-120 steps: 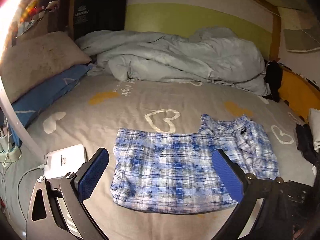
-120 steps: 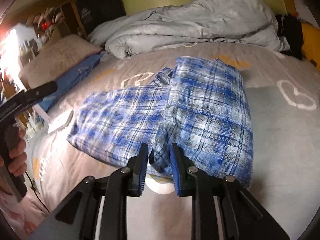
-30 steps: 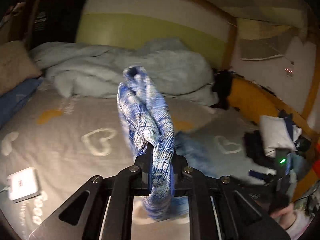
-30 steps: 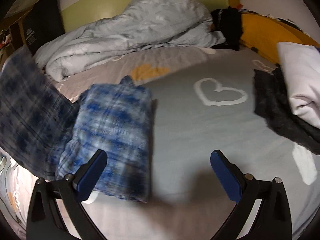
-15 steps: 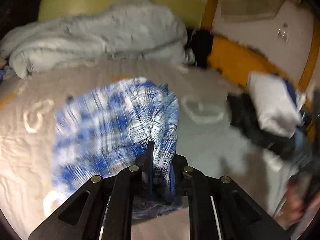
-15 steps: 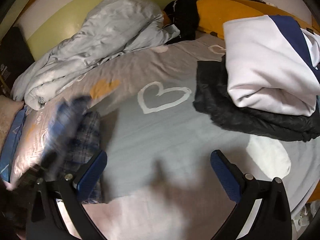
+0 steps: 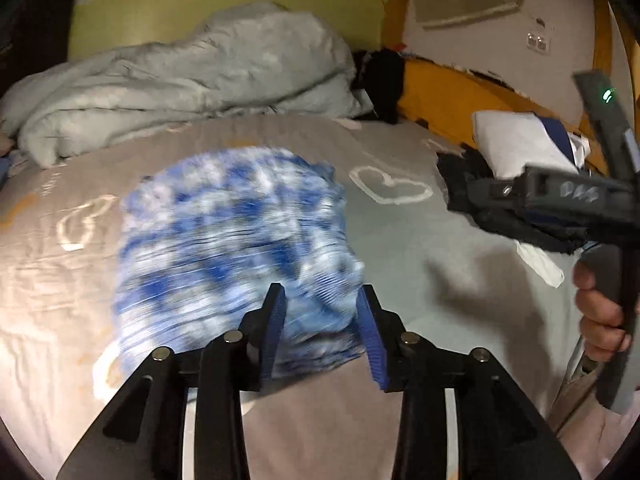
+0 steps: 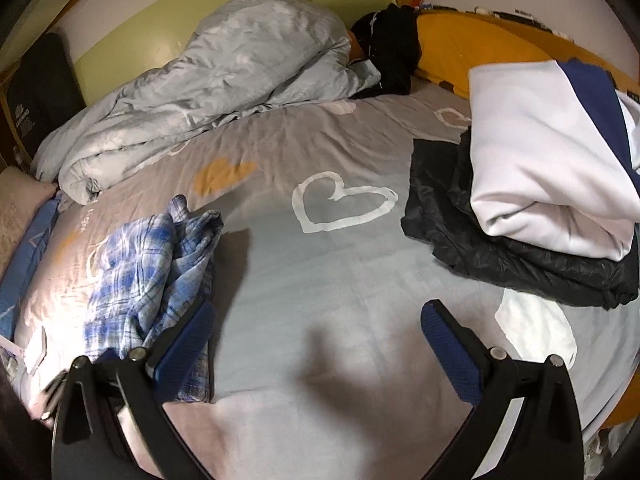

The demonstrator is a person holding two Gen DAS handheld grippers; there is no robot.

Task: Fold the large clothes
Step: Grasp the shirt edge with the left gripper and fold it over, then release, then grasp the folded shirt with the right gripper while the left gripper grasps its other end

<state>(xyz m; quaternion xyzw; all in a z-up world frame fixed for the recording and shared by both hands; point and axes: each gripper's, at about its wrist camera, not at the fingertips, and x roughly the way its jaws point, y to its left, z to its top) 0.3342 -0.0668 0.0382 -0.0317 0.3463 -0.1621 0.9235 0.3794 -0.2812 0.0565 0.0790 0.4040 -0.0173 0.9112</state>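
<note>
Plaid shirt (image 7: 236, 256) lies on my left half of the bed (image 7: 400, 248), doubled over on itself into a thick blue-and-white bundle. My left gripper (image 7: 320, 322) has just been opening: the blue pads stand apart on either side of the near edge of the cloth, which sits in the gap, and as far as I can see through the motion blur nothing is pinched. My right gripper (image 8: 316, 344) hangs wide apart over bare sheet, with nothing between its pads; in the left view I can see the hand (image 7: 600, 312) that carries it off to the right.

I judge this garment close to done. The big folds are in and it reads as a compact packet, though from the right view the far end (image 8: 192, 220) looks rumpled, with loose corners sticking up, so it may want a quick squaring and a press flat. On the right side of the bed a white garment (image 8: 548, 160) sits folded on top of a black one (image 8: 500, 240), which I take as pieces already stacked. What I expect is left: tidy the plaid packet, then carry it across to that pile
</note>
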